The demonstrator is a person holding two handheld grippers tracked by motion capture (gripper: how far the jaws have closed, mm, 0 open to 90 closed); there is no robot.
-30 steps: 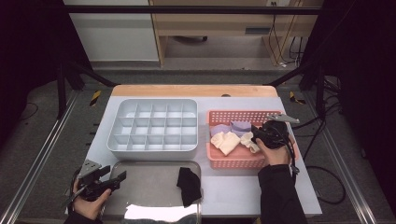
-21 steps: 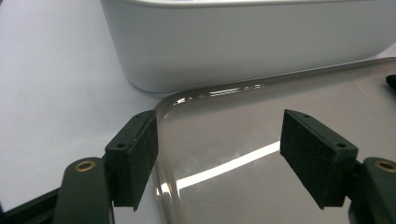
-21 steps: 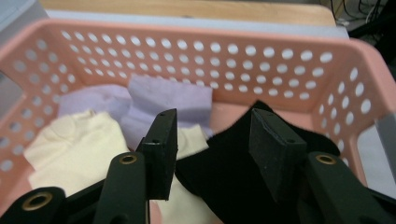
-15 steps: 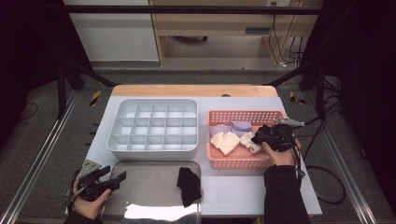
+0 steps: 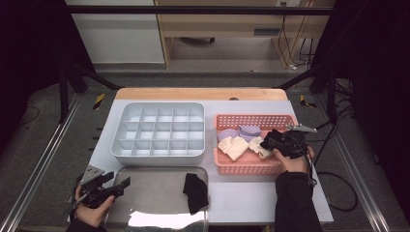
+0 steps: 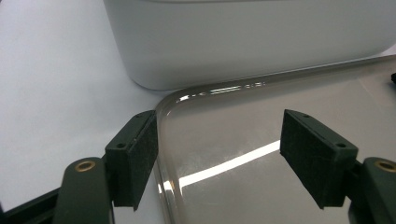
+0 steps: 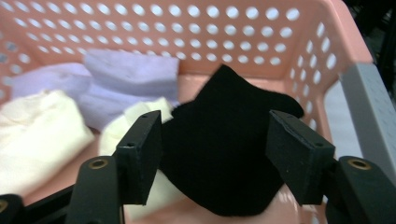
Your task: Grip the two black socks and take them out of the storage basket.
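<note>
A pink perforated basket (image 5: 251, 119) (image 7: 261, 28) at the right holds cream socks (image 5: 234, 146) (image 7: 37, 130), purple socks (image 5: 246, 131) (image 7: 126, 79) and a black sock (image 7: 224, 154). My right gripper (image 5: 271, 141) (image 7: 215, 130) reaches into the basket's right end. Its jaws have just been opening and now stand wide on either side of the black sock, which lies between them on the basket floor. My left gripper (image 5: 123, 185) (image 6: 219, 135) hovers open over the left corner of a shiny metal tray (image 5: 154, 186) (image 6: 261, 140), with nothing between its pads. Another black sock (image 5: 196, 191) lies on that tray.
A white organizer with several compartments (image 5: 159, 130) (image 6: 243, 37) stands behind the tray, left of the basket. The table's wooden back edge (image 5: 200, 93) runs behind both. Cables (image 5: 333, 174) trail off the table's right side. Metal rails flank the table.
My right hand has sunk a little toward the basket's near right end, and its jaws stand wider. The left hand and the sock on the tray have not moved.
</note>
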